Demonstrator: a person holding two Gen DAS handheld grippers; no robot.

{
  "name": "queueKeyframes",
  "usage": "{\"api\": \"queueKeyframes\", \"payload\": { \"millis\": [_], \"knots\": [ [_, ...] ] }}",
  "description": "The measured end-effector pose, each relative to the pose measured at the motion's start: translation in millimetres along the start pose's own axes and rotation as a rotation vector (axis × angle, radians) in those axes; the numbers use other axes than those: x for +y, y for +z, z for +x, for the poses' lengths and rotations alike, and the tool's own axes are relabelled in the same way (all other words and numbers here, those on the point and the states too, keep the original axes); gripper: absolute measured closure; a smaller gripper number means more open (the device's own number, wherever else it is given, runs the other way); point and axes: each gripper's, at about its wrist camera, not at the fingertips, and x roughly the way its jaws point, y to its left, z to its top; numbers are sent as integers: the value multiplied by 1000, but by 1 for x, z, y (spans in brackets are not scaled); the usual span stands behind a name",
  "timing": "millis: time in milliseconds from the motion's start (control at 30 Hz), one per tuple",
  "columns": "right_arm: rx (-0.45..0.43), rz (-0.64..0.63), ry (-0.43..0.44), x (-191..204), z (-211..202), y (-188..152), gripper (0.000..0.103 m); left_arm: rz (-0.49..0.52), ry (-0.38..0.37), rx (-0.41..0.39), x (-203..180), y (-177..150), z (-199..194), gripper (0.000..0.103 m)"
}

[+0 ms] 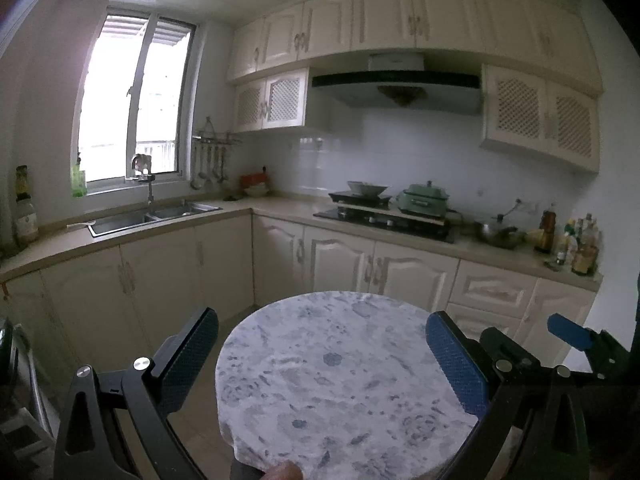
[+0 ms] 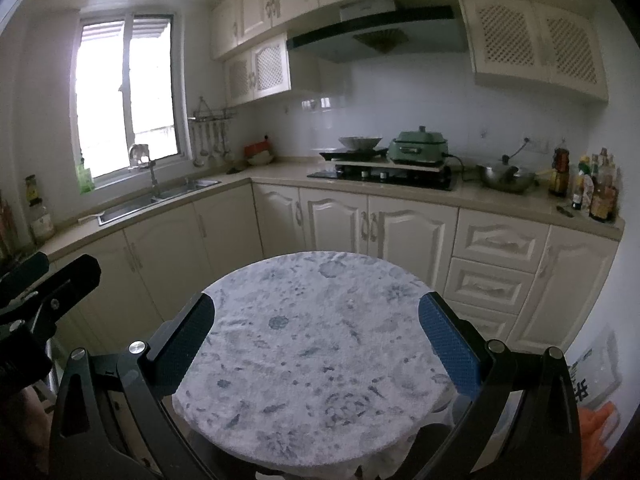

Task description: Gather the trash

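Left gripper (image 1: 322, 360) wide apart over round patterned table (image 1: 340, 380); right gripper (image 1: 524, 340) at lower right; sink (image 1: 152, 216) at middle left.

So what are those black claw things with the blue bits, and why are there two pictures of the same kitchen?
Those claws are grabbers that a person holds, one in each hand. Each has a small camera looking out along its two fingers, so you get two pictures. One is from the left gripper, the other from the right gripper. Both are open and hold nothing. Below them is a round table with a flowery blue-grey cloth; I see no trash on it. Behind are the sink and the stove.
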Motion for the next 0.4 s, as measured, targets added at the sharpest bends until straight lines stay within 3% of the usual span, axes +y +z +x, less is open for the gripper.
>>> {"api": "queueKeyframes", "payload": {
  "millis": [400],
  "knots": [
    [-16, 5, -12, -7, -1, -6, 0, 6, -30, 0, -14, -14, 6, 1]
  ]
}}
